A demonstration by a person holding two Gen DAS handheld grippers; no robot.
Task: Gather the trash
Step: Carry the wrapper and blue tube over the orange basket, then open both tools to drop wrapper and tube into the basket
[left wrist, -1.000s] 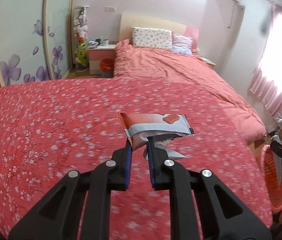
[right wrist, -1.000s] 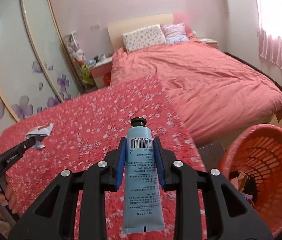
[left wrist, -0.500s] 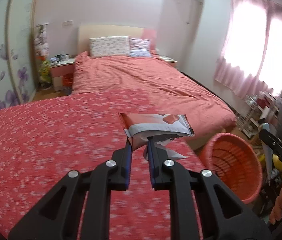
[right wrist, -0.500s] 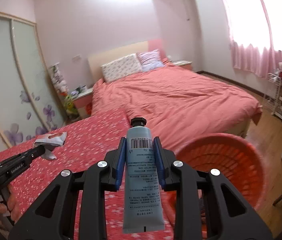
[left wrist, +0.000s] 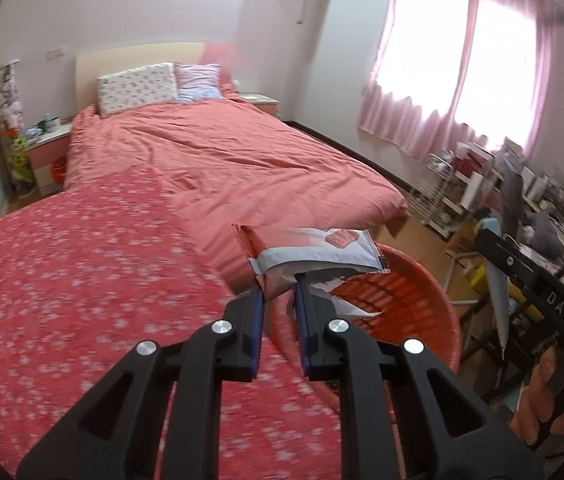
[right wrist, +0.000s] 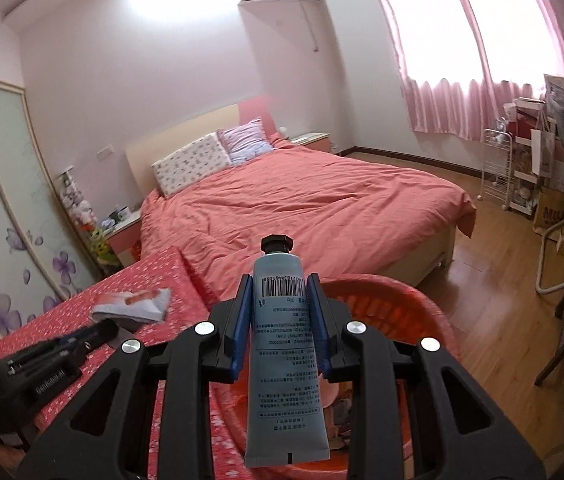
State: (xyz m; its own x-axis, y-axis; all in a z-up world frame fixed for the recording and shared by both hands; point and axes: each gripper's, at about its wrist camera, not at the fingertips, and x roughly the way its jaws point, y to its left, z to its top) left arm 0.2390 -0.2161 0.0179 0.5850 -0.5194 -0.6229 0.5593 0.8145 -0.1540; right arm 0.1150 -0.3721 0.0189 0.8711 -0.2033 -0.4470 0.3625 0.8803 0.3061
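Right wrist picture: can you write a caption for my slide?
Right gripper shut on a blue tube above the red basket, beside the pink bed.

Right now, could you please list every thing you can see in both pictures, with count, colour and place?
Wrapper: one, red and white, held in the left gripper.
Tube: one, blue-grey with black cap, held in the right gripper.
Basket: one, orange-red, on the floor beside the flowered cover, under both grippers.
Flowered cover: one, red with white flowers, near surface at left.
Bed: one, plain salmon cover, middle of room.
Pillows: two, pale, at the headboard.
Curtains: pink, at the window on the right.
Left gripper: black, blue pads, shut on the wrapper.
Right gripper: black, blue pads, shut on the tube.
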